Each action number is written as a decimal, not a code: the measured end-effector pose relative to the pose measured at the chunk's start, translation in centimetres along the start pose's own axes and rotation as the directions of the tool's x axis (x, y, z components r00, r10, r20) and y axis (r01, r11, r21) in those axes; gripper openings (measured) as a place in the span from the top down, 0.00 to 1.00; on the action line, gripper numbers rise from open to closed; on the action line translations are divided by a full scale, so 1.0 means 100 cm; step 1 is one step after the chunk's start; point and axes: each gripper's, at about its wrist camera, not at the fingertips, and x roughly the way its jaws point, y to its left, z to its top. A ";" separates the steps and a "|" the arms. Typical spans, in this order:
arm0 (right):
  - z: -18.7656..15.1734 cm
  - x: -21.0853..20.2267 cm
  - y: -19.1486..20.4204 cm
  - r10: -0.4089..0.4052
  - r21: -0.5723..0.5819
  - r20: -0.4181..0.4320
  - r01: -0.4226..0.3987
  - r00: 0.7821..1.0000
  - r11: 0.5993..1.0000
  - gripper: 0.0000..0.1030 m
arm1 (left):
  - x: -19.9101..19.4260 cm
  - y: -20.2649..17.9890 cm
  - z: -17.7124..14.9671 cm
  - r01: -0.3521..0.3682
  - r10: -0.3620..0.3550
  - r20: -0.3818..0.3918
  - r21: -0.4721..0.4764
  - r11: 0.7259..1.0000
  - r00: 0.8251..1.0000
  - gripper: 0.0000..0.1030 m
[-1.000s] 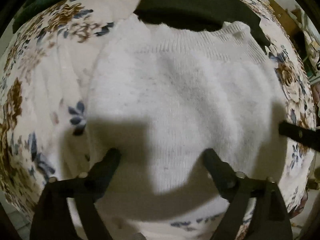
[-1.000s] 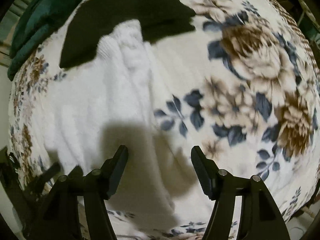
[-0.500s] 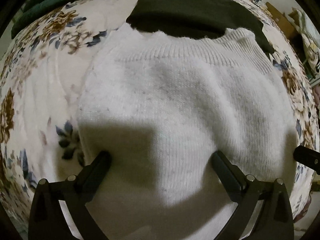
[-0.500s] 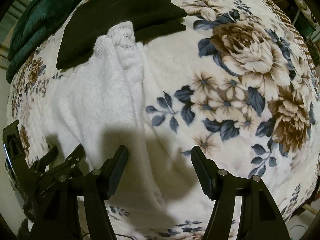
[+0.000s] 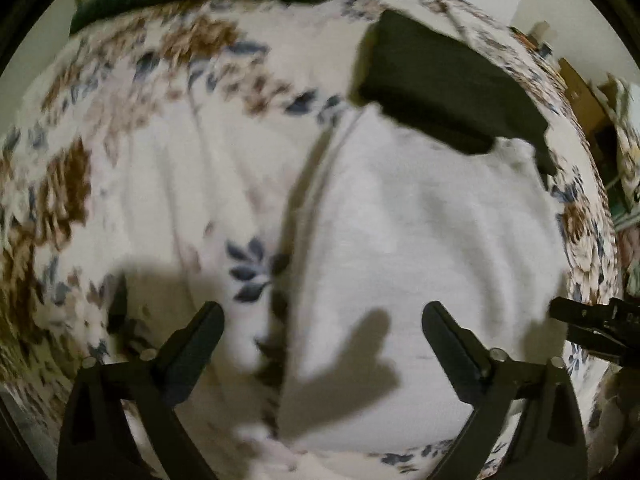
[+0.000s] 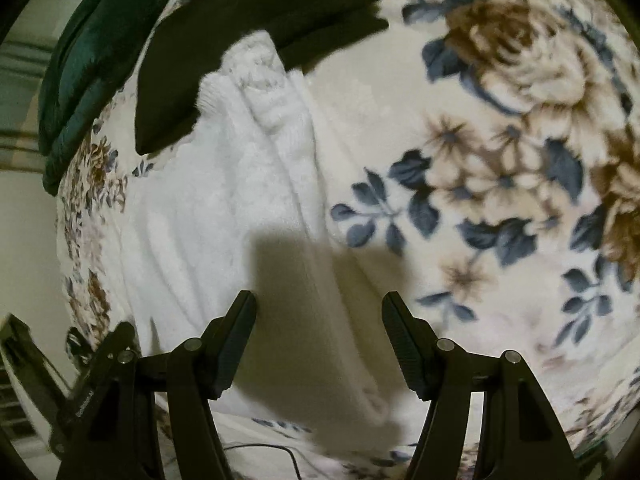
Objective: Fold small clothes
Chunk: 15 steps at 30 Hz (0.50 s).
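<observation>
Your right gripper [image 6: 318, 340] closing over the sweater's [image 6: 224, 216] edge, dark cloth [image 6: 240, 40] at eleven o'clock, floral blanket [image 6: 500, 160] at two.

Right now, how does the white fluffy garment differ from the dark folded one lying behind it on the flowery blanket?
The white sweater is pale, fuzzy knit with a ribbed edge; the black garment is dark and smooth-looking. The white sweater takes up more of each view and lies nearest the grippers; the black garment looks smaller and lies beyond it. The black garment is a neat flat stack; the white sweater has loose ridges along one side. Both rest on the floral blanket, and they touch at one end.
</observation>
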 end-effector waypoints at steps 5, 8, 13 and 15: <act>0.000 0.002 -0.001 0.094 0.064 0.014 -0.095 0.995 0.993 0.78 | 0.025 0.020 -0.001 0.177 -0.179 -0.040 -0.053 0.983 0.983 0.83; -0.001 -0.006 -0.009 0.093 0.115 0.053 -0.098 0.994 0.988 0.92 | 0.019 0.025 -0.001 0.185 -0.186 -0.013 -0.055 0.981 0.982 0.89; 0.006 -0.004 0.007 0.025 0.033 0.003 -0.025 1.000 0.999 0.91 | 0.004 0.027 0.002 0.189 -0.191 -0.022 -0.063 0.980 0.981 0.84; 0.014 -0.007 0.021 -0.006 -0.019 -0.006 0.006 1.000 1.000 0.87 | -0.003 0.020 0.012 0.175 -0.175 -0.003 -0.050 0.983 0.985 0.73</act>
